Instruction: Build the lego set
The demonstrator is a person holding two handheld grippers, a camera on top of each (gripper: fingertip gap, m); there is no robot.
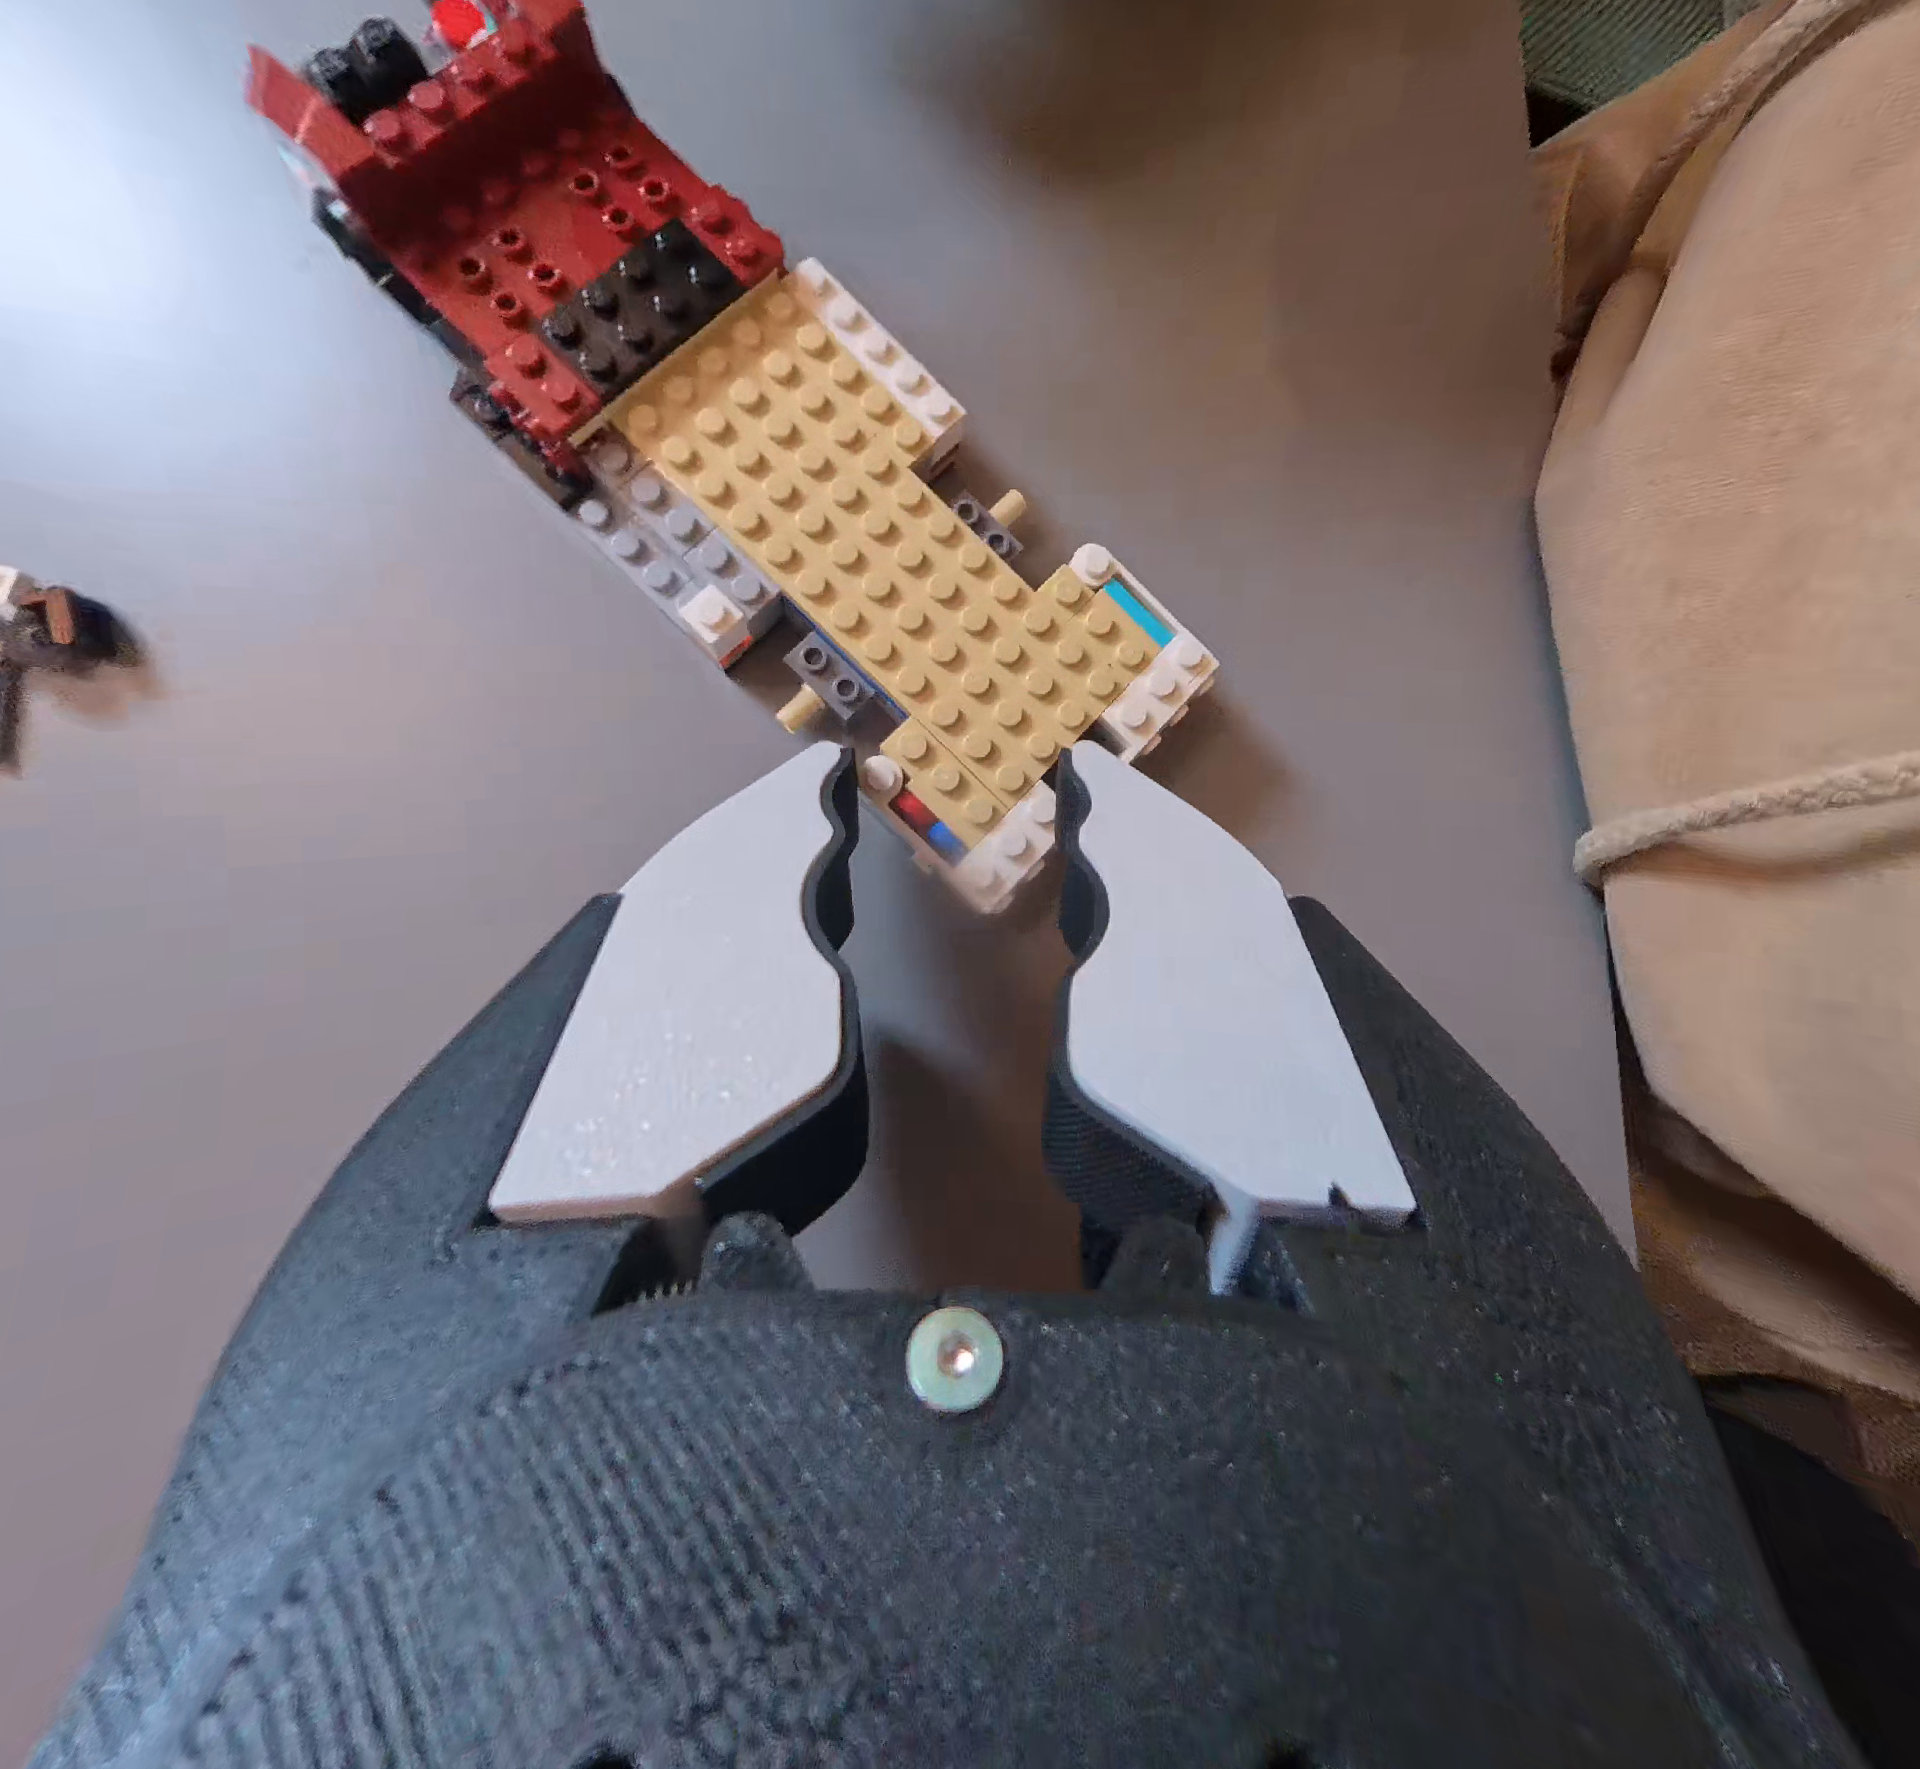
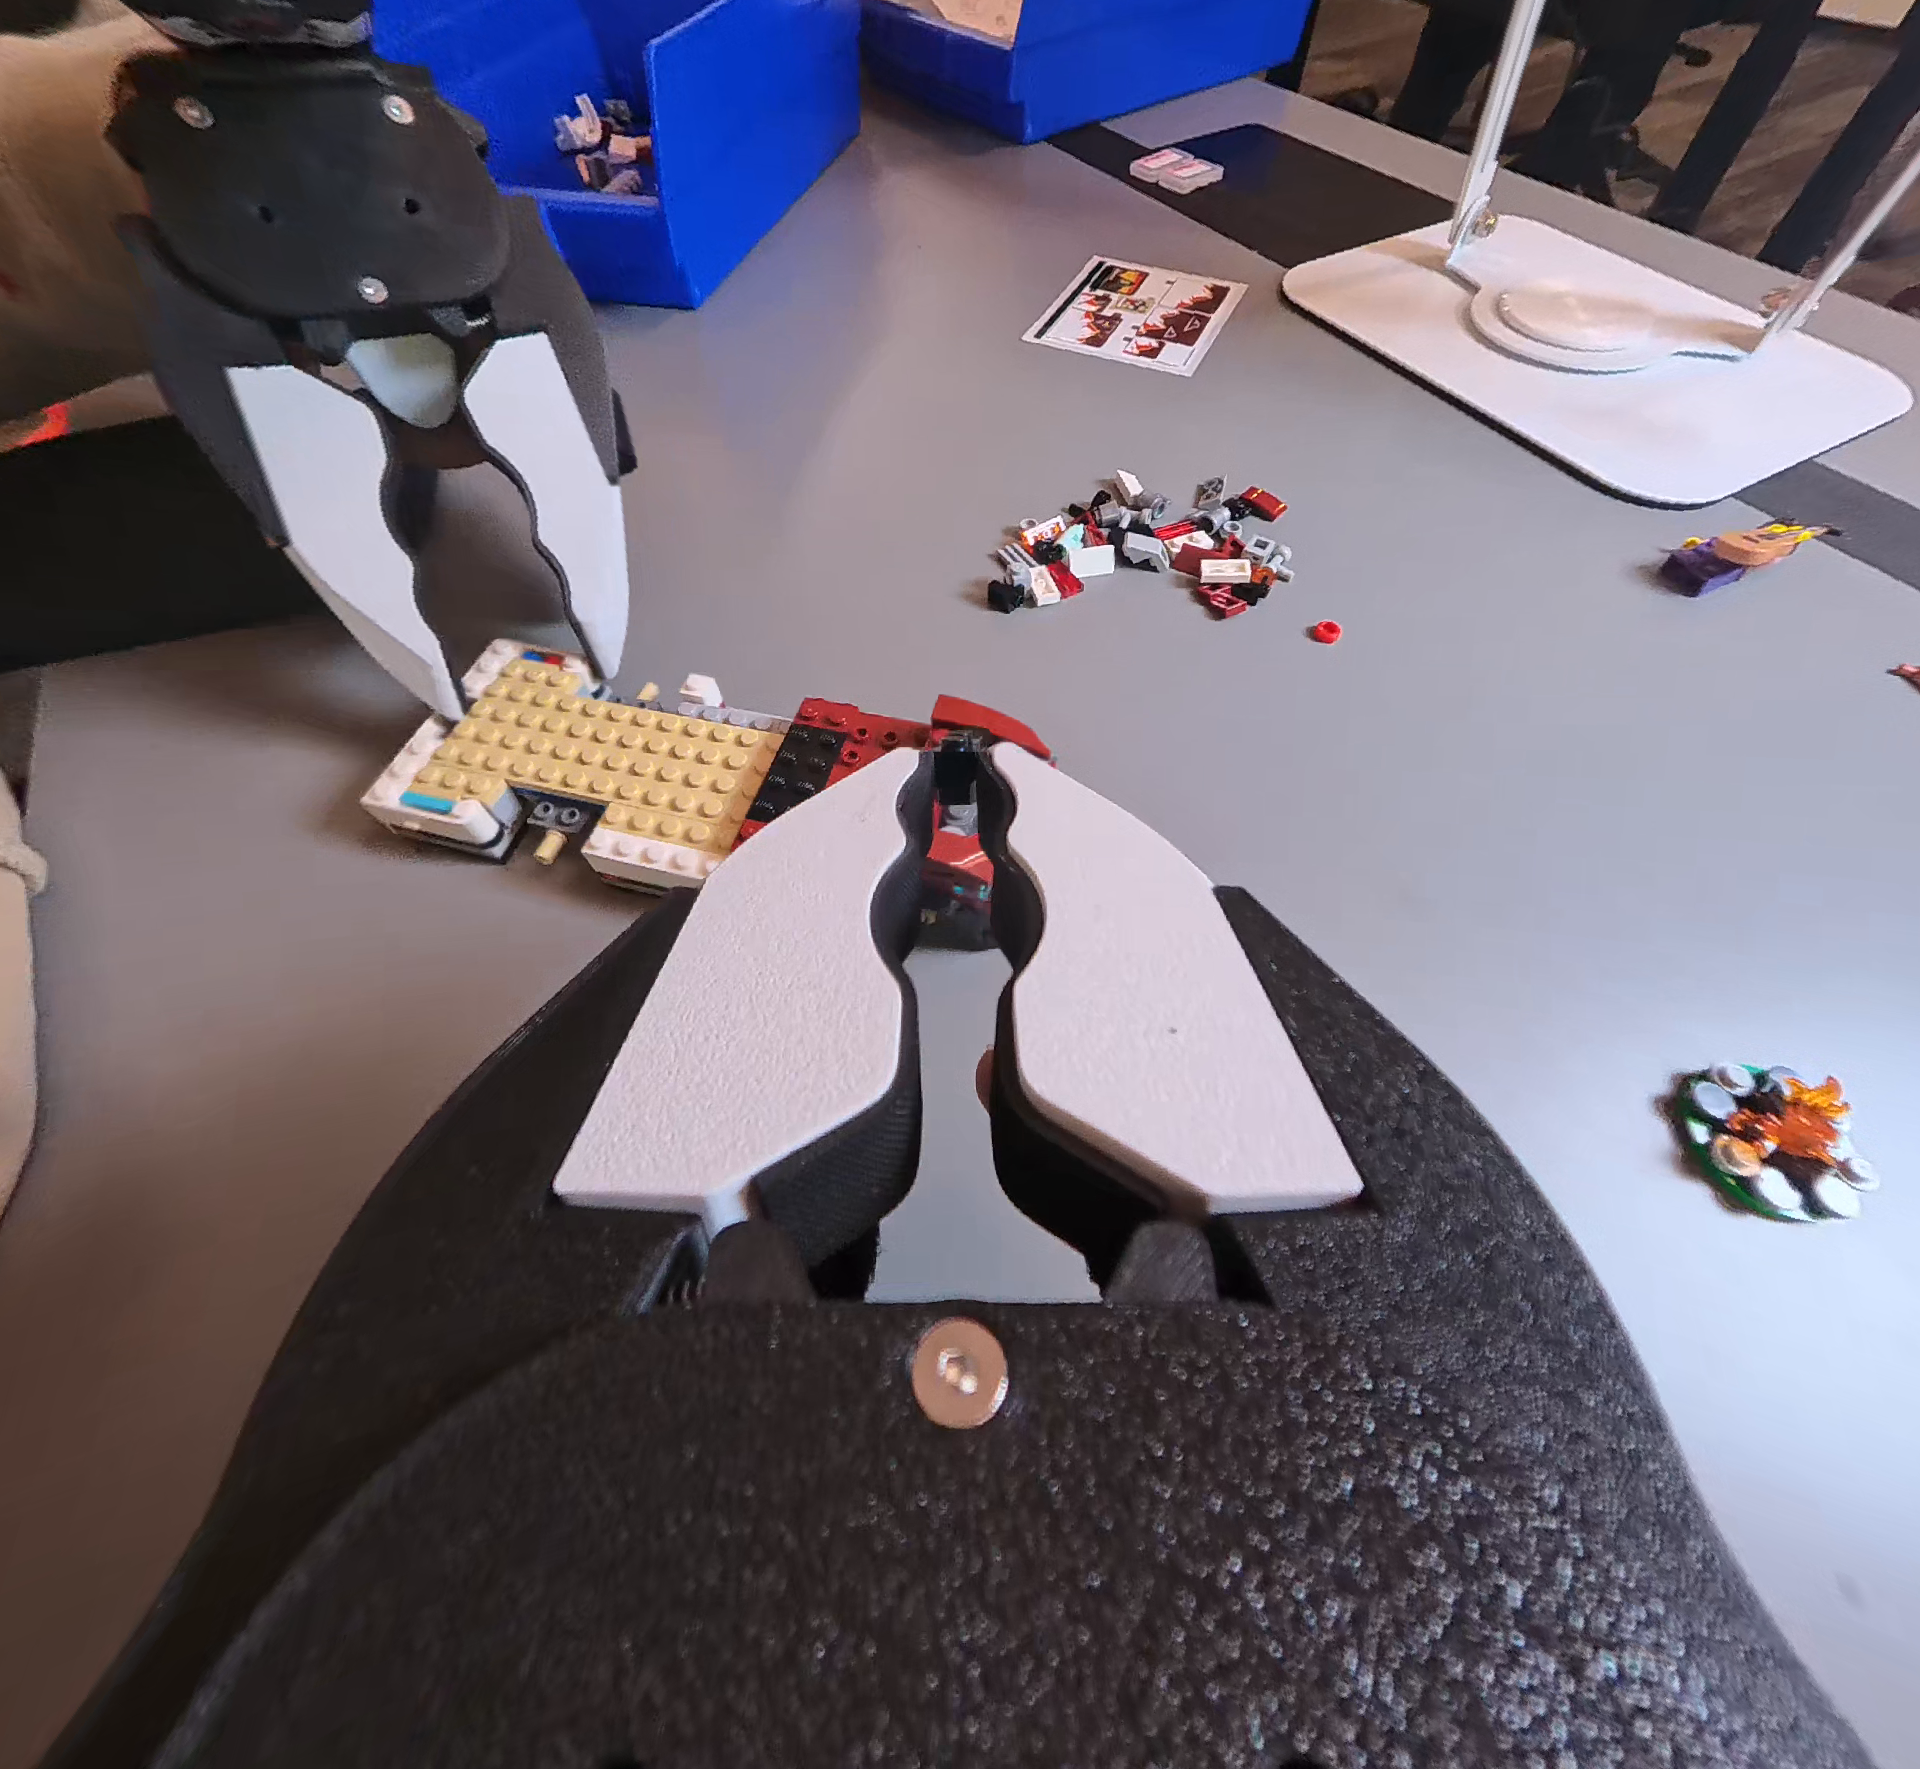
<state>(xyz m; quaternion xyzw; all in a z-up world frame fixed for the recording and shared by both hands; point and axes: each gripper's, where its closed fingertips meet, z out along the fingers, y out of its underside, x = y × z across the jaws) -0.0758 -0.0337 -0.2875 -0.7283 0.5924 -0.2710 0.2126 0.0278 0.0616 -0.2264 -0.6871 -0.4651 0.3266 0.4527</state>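
Note:
A brick model [image 1: 831,514] lies on the grey table [image 1: 312,888]; it has a tan studded deck, white edges and a dark red front end. My left gripper [image 1: 956,769] is open, its fingertips straddling the model's white rear corner [image 1: 1013,852], with a gap at the left pad. The right wrist view shows it too [image 2: 530,685], tips down at the model's rear end [image 2: 520,680]. My right gripper [image 2: 956,758] is shut on a small black piece [image 2: 956,779], seen over the model's red front [image 2: 831,732]. It does not show in the left wrist view.
Two blue bins [image 2: 727,109] [image 2: 1143,26] stand at the back, one holding a paper sheet. A leaflet [image 2: 1138,317], a white lamp base [image 2: 1600,358], a pile of loose pieces [image 2: 1143,545], a red stud [image 2: 1325,631] and a green campfire build [image 2: 1766,1137] lie to the right. A person's beige clothing [image 1: 1714,576] borders the table. Spacing between my two grippers at the tips: around 15 cm. Between my right fingertips and the red stud [image 2: 1325,631] there is roughly 15 cm.

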